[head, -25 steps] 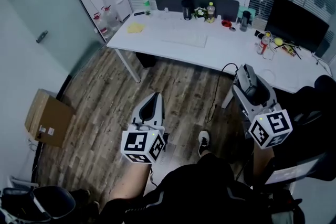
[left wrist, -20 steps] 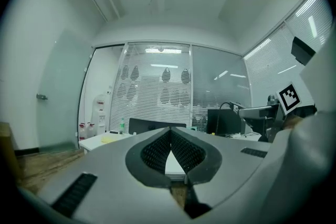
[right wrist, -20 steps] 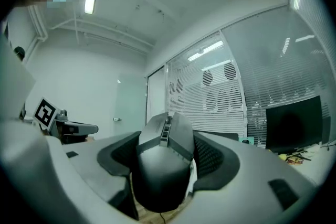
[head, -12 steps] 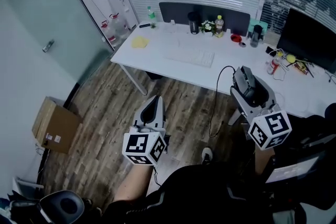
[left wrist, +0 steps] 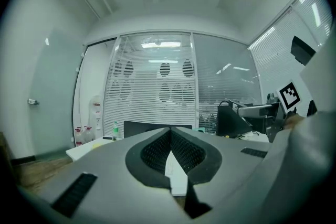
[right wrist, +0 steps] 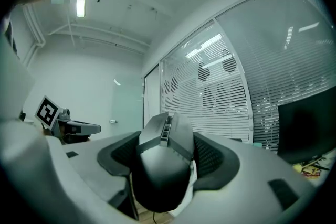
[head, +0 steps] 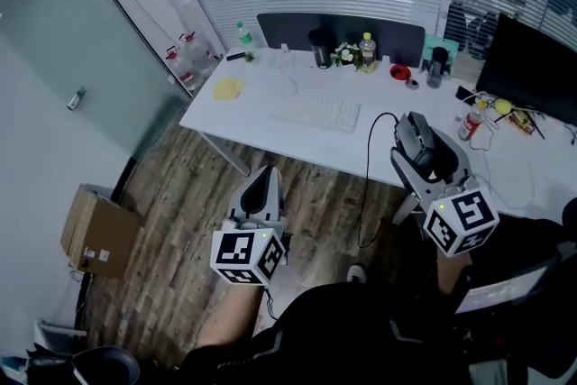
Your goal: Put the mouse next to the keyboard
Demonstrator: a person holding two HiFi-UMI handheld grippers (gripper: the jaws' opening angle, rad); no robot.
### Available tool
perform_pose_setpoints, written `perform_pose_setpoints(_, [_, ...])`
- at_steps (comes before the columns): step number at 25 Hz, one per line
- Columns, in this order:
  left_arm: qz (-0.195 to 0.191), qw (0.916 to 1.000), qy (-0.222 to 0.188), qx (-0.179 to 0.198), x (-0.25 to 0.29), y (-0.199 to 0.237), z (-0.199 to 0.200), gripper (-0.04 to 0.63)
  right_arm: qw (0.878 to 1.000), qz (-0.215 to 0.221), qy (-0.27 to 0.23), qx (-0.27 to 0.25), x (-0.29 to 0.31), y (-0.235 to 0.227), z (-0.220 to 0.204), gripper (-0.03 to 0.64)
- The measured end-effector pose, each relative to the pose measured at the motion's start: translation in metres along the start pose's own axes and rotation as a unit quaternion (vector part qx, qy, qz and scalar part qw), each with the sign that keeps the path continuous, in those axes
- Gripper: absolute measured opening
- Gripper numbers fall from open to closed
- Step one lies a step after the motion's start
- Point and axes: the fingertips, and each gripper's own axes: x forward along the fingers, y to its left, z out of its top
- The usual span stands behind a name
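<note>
Your right tongs (head: pixel 415 131) are clamped on the black mouse (right wrist: pixel 160 165) — it sits between the pads, nose forward. Its cable (head: pixel 368 185) hangs down toward the wood floor (head: pixel 180 221). You hold the mouse in the air in front of the white table (head: pixel 261 126), not resting on it. The keyboard (head: pixel 316 112) lies on that table, up and to the left of the mouse, well apart from it. Your left tongs (head: pixel 262 178) hang over the floor — tips together, nothing between them.

Left gripper (head: pixel 262 171) closed, empty, level; right gripper (head: pixel 418 136) clamped on mouse (right wrist: pixel 160 176).
</note>
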Motion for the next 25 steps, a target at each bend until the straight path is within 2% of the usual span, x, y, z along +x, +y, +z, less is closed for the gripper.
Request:
perform_pose_setpoints(9, [0.003,1.0,0.008,0.001,0.054,-0.006,-0.007,0.031,1.0,-0.001,-0.002,-0.01,0.029,-0.042,-0.004,0.302])
perform_pose_setpoints(14, [-0.001,0.9997,0.021,0.01,0.076,-0.004,-0.011,0.031,1.0,-0.007,0.002,0.005,0.042,-0.056,-0.01,0.302])
perform_pose_setpoints(21, [-0.05,0.9985,0.023,0.006,0.116,-0.007,-0.017,0.031,0.999,-0.041,0.008,0.001,0.055,-0.07,-0.016,0.302])
perform_pose_setpoints(25, [-0.089,0.9958,0.02,0.001,0.143,0.001,-0.019,0.031,0.997,-0.08,0.018,-0.004,0.067,-0.077,-0.017,0.302])
